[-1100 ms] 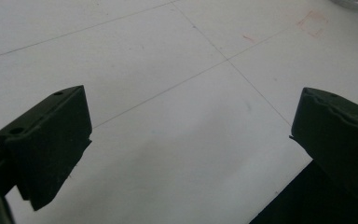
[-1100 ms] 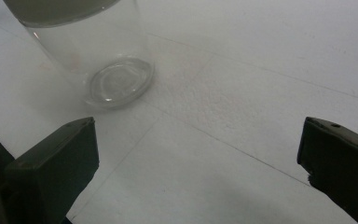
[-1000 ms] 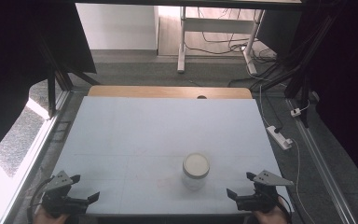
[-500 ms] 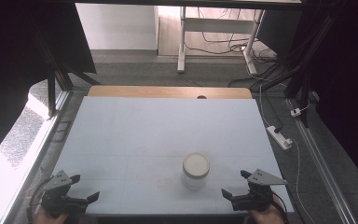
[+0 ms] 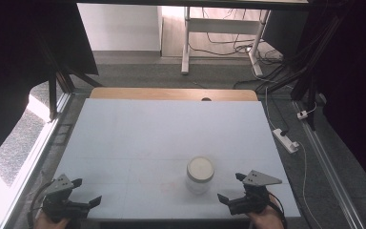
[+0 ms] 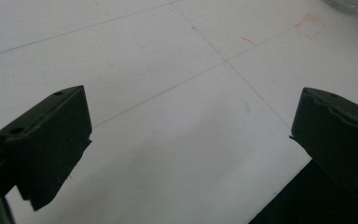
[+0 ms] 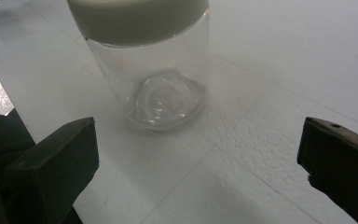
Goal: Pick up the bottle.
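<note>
Jar: a clear glass jar [image 5: 200, 175] with a cream lid stands upright in the lower middle of the high view, on the pale surface [image 5: 162, 133], and looks empty through the glass.
Jar, close up: in the right gripper view the jar [image 7: 154, 70] sits in the upper left of the frame, straight ahead of the fingers but not between them.
Right gripper: the right gripper [image 5: 236, 188] hovers at the lower right of the high view, just beside the jar, its fingers spread wide and holding nothing.
Left gripper: the left gripper [image 5: 86, 192] waits at the lower left corner of the high view, well apart from the jar, fingers [image 6: 51, 140] likewise wide open and empty over bare surface.
Step in hand, as I judge it: the right gripper lining up to take the jar.
Doing it well: bring the fingers level to either side of the glass body, below the lid, centred so neither finger nudges it first; glass is slick, so close squarely on the widest part.
Risk: a low or skewed approach could push the light jar across the surface or tip it.
</note>
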Available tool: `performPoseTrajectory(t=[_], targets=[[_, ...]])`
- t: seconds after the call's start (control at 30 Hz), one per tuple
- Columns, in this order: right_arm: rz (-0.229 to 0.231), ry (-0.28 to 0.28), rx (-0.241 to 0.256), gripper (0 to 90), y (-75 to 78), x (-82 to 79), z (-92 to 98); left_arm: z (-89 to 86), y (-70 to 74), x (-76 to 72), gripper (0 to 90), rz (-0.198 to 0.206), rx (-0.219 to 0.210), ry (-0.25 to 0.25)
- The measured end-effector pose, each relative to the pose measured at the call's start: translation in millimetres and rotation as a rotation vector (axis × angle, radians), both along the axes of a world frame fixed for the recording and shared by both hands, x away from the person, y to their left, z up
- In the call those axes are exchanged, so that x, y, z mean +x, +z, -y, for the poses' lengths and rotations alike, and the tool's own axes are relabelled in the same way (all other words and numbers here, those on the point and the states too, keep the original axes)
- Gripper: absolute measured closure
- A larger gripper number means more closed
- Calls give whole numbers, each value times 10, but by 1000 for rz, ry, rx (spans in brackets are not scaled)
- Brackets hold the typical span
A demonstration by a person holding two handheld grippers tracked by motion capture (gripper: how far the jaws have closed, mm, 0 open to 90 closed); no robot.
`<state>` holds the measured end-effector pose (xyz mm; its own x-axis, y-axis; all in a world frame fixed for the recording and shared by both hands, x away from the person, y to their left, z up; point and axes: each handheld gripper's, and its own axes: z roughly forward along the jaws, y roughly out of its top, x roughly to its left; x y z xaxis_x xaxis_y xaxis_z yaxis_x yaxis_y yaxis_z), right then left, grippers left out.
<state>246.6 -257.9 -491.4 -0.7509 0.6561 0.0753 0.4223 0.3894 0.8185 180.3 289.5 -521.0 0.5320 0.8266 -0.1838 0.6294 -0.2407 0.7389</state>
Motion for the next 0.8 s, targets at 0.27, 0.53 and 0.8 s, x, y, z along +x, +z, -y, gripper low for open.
performPoseTrajectory(t=[0.27,0.53,0.8], targets=[[-8,30,-5,0,-14,96,-159,7,-1,4,0,-4,5,0],[0,64,-20,0,-40,173,-298,16,-3,4,0,-5,9,0],[-22,95,-22,0,-66,260,-451,30,-1,5,0,-3,22,-9]])
